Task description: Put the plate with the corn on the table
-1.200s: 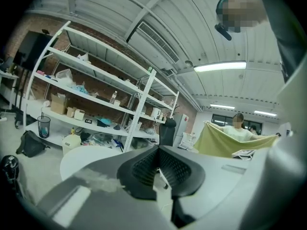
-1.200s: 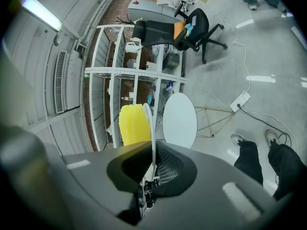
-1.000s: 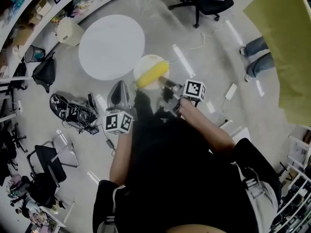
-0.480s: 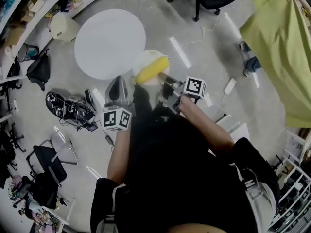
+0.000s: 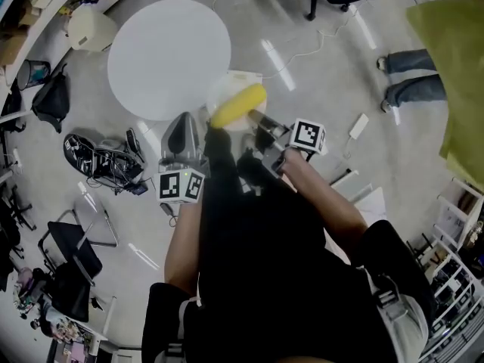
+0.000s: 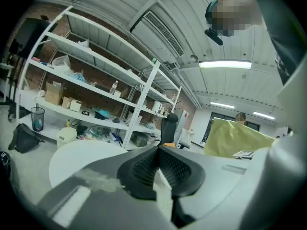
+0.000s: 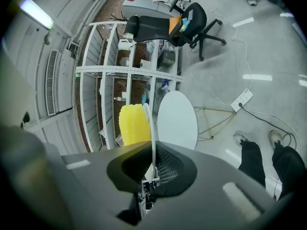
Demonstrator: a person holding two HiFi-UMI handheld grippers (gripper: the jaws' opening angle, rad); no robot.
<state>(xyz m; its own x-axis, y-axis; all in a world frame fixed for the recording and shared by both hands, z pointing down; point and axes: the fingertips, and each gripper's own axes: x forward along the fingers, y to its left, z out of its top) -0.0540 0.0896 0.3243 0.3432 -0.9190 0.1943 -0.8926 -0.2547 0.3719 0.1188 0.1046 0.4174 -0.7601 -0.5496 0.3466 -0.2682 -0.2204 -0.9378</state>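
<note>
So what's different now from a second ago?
The person has carried the plate with the corn a little nearer the round white table, which now looks bigger in the head view; both grippers moved along. Same as before: the right gripper keeps its jaws shut on the plate's rim, the corn lies on it, and the left gripper is shut on nothing.

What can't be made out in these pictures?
- The plate: in the head view the corn covers most of it; the right gripper view shows only its edge.
- A bystander: the head view shows only the legs; the green sheet hides the rest.
- The shelf items: left gripper view, too small to name.
</note>
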